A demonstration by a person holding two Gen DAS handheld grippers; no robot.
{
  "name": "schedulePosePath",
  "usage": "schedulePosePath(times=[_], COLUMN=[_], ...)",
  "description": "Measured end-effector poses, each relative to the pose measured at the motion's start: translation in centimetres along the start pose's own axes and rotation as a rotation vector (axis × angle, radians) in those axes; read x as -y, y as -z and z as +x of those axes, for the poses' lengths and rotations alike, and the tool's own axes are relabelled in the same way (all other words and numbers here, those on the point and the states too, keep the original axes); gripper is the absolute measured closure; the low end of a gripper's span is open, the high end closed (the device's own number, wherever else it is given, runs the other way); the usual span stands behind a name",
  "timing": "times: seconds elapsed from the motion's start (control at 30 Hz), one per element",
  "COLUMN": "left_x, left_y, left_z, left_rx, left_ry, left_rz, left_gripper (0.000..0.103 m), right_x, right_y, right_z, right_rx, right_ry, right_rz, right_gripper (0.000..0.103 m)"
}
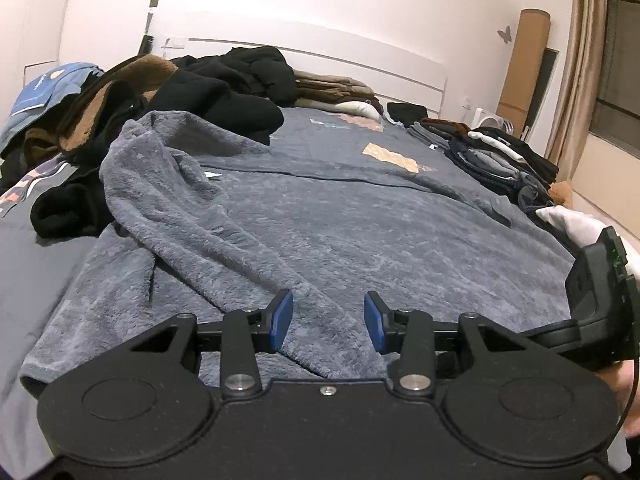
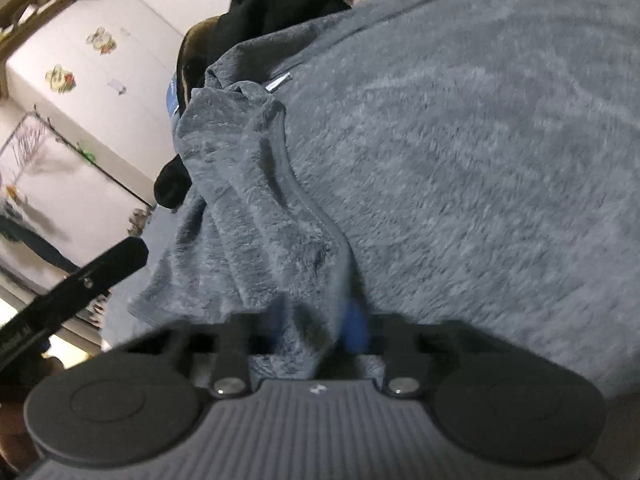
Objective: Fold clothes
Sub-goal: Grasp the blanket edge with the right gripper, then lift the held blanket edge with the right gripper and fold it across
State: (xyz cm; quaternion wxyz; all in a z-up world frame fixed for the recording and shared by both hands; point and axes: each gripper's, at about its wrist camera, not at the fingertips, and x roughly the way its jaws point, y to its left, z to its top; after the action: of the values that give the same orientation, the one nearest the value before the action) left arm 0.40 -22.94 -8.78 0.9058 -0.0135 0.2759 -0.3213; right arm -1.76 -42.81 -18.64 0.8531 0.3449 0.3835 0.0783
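A grey fleece garment point(image 1: 360, 216) lies spread over the bed, with one sleeve point(image 1: 180, 208) folded diagonally across it from the upper left. My left gripper point(image 1: 329, 322) is open just above the near hem, and the sleeve end lies between its blue pads point(image 1: 282, 322) without being pinched. The right wrist view is tilted and blurred. There my right gripper point(image 2: 316, 326) stands open low over the fleece point(image 2: 480, 160), with a bunched fold of sleeve point(image 2: 256, 208) lying between its fingers. The right gripper's black body point(image 1: 596, 312) shows at the right edge of the left wrist view.
A heap of black and brown clothes point(image 1: 192, 92) sits at the back left of the bed. Folded stacks point(image 1: 492, 152) line the right side, with a white item point(image 1: 576, 224) nearest. A white headboard point(image 1: 360, 64) and the wall are behind. A white wardrobe point(image 2: 80, 100) stands off the bed.
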Motion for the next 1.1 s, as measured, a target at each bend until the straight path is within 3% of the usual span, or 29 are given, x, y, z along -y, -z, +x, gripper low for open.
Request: schedulePosePath(times=[0.1, 0.27, 0.6, 0.83, 0.87, 0.93, 1.1], left_x=[-0.3, -0.9, -0.8, 0.2, 0.5, 1.3, 3.6], left_y=[-0.1, -0.5, -0.6, -0.2, -0.1, 0.4, 2.0], left_z=[-0.2, -0.4, -0.5, 0.5, 0.5, 0.6, 0.8], left_rx=[0.011, 0.026, 0.023, -0.033, -0.044, -0.064, -0.088], left_ry=[-0.014, -0.031, -0.017, -0.027, -0.038, -0.062, -0.063], left_rz=[-0.017, -0.053, -0.059, -0.01, 0.025, 0.122, 0.284], left_gripper=[0.063, 0.063, 0.063, 0.063, 0.06, 0.057, 0.053], right_x=[0.5, 1.7, 5.6, 8.4, 8.7, 9.3, 9.6], right_y=[-0.5, -1.8, -2.3, -1.3, -1.1, -1.1, -1.1], right_z=[-1.1, -7.2, -17.8, -14.4, -13.9, -14.4, -15.0], right_rx=[0.038, 0.201, 0.411, 0.227, 0.215, 0.238, 0.259], right_ry=[-0.022, -0.047, 0.202, 0.5, 0.51, 0.433, 0.423], right_rz=[0.061, 0.145, 0.175, 0.068, 0.066, 0.127, 0.137], right_gripper=[0.1, 0.101, 0.101, 0.098, 0.098, 0.099, 0.098])
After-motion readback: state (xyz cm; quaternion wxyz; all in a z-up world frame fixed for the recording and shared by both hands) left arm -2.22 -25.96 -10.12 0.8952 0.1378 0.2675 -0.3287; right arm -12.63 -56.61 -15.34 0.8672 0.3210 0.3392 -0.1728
